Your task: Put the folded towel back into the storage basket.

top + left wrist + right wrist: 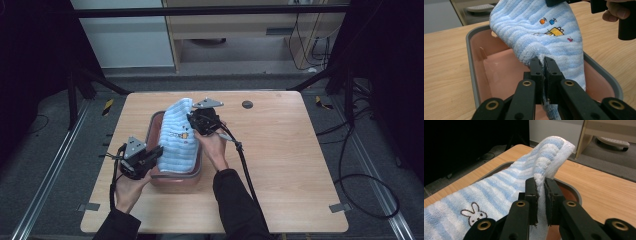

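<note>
- Looking down in the high view, one light wooden bench (280,150) with rounded corners carries one pink rectangular tub (175,177) with a grey rim.
- One blue-and-white striped towel (177,142) of ribbed terry cloth hangs stretched above the tub, held at two ends.
- Two grippers hold it: the left gripper (156,156) at the near end, the right gripper (192,120) at the far end; each carries a grey three-cornered plate and a black cable.
- One small dark round disc (247,104) sits in the bench top near its far edge, apart from the tub.
- Moving to the left gripper view, the left gripper (543,65) is clenched on a folded edge of the towel (544,37); small stitched figures in orange, blue and yellow show on the cloth.
- Below the cloth the tub (499,72) has smooth pink walls and rounded corners.
- Turning to the right gripper view, the right gripper (541,185) is clamped on a bunched towel (506,187) edge, and one stitched rabbit (474,214) shows on the stripes.
</note>
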A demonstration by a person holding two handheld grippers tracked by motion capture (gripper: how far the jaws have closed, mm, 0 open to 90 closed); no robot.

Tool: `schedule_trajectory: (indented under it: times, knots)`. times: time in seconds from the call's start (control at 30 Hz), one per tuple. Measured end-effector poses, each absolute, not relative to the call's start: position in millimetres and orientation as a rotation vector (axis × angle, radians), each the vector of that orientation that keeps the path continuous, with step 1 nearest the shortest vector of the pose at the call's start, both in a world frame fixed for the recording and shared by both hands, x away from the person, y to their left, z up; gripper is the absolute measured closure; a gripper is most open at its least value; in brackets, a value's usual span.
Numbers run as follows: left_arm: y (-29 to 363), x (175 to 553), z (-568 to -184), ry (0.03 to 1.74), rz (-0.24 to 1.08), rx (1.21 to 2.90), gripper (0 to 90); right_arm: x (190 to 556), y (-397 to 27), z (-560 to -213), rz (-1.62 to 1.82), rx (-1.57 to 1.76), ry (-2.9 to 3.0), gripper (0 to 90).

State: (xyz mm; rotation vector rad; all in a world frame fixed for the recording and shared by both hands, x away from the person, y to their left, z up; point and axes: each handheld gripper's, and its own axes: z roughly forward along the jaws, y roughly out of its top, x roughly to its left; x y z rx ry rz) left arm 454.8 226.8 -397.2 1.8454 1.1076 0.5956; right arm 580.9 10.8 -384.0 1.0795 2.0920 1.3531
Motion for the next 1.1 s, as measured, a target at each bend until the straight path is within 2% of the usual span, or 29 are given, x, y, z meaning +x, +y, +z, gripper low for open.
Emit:
schedule_trajectory:
  times: [0.3, 0.93, 1.1]
  knots:
    - [230.8, 459.6, -410.7, 1.126, 0.630, 1.884, 86.2, 585.5, 16.8, -399.1, 1.328, 1.092, 2.119, 82.1]
    - [233.5, 469.5, -430.8, 1.190, 0.618, 1.924, 86.1, 595.8, 23.9, -431.1, 1.261, 1.137, 2.179, 81.6]
    - [233.3, 470.8, -431.8, 1.203, 0.623, 1.930, 85.1, 597.9, 25.9, -435.9, 1.216, 1.144, 2.212, 78.5]
